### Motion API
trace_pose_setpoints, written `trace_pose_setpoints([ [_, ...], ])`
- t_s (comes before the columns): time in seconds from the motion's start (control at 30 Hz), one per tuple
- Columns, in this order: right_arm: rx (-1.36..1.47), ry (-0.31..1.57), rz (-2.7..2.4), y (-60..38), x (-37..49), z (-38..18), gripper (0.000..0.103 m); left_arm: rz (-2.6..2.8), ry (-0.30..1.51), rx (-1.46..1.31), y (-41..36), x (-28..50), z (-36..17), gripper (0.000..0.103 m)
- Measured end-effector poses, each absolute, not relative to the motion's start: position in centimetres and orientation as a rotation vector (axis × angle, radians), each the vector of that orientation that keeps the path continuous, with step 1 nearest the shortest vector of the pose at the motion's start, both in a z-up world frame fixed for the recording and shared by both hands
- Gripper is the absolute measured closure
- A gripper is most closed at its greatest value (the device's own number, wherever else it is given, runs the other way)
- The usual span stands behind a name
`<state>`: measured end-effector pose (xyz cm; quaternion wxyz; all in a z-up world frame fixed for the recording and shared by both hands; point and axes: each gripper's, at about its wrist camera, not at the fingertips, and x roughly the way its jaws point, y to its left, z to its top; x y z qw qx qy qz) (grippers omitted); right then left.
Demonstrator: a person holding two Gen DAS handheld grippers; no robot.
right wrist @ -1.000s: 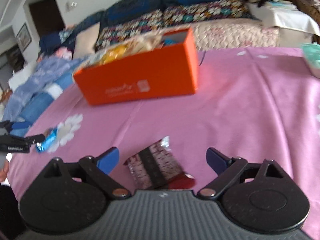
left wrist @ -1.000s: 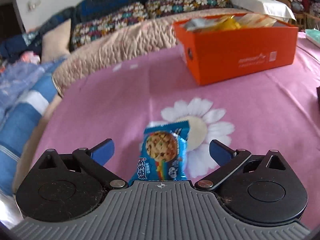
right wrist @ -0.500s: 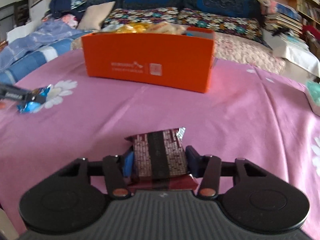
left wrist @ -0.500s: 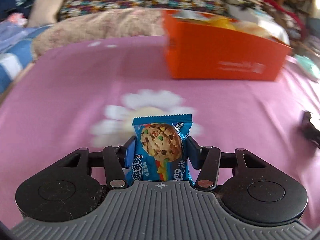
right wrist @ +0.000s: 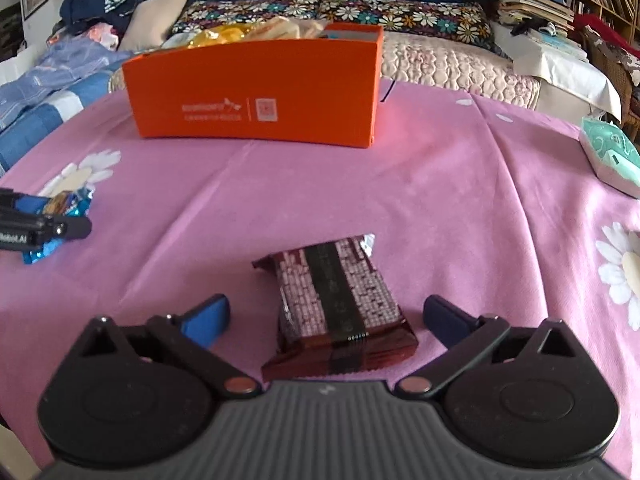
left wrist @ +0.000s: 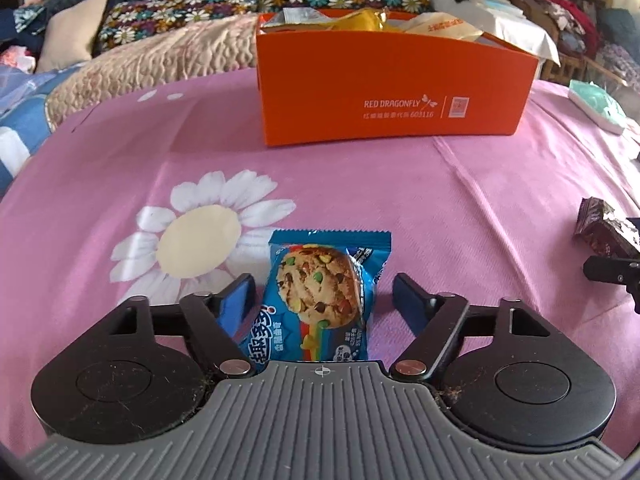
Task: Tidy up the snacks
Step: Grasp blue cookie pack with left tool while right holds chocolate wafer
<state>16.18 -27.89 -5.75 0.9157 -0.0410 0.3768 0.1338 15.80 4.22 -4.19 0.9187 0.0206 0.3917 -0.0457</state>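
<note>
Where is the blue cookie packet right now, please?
In the left wrist view, the cookie packet lies on the pink cloth beside the daisy print, between the opening left tongs.

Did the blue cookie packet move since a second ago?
Yes. The cookie packet now lies right of the daisy print, off its petals, where it lay before. The left gripper is opening around it.

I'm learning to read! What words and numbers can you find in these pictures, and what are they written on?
"RED DRAGONFLY": white print on the orange box.
"603116": end of the smaller line under it; the characters before it are too small.
"Robot.AI", partly cut off: on the left gripper, seen from the right wrist.
Cookie packet: big Chinese characters, unclear; small print unreadable.
Dark red snack packet: print too blurred.
</note>
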Motion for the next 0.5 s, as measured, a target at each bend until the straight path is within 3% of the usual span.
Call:
trace_pose_setpoints([
  [0.33,-0.010,0.739,0.309,-29.1,16.2,-4.7,0.003,-0.111,0.800,0.070,4.0,15.2,-4.2,0.054],
  [0.37,-0.021,0.745,0.313,-28.9,16.4,-4.8,0.009,-0.113,0.795,0.075,3.9,15.1,-4.2,0.054],
  [0.43,-0.069,0.740,0.306,-28.4,16.3,-5.1,0.024,-0.142,0.790,0.059,4.1,15.0,-4.2,0.067],
  [0.47,-0.096,0.725,0.301,-28.2,16.0,-5.0,0.041,-0.151,0.782,0.053,4.1,14.9,-4.2,0.087],
  [0.5,-0.091,0.721,0.315,-28.3,15.8,-4.9,0.053,-0.155,0.775,0.060,4.1,14.8,-4.0,0.093],
])
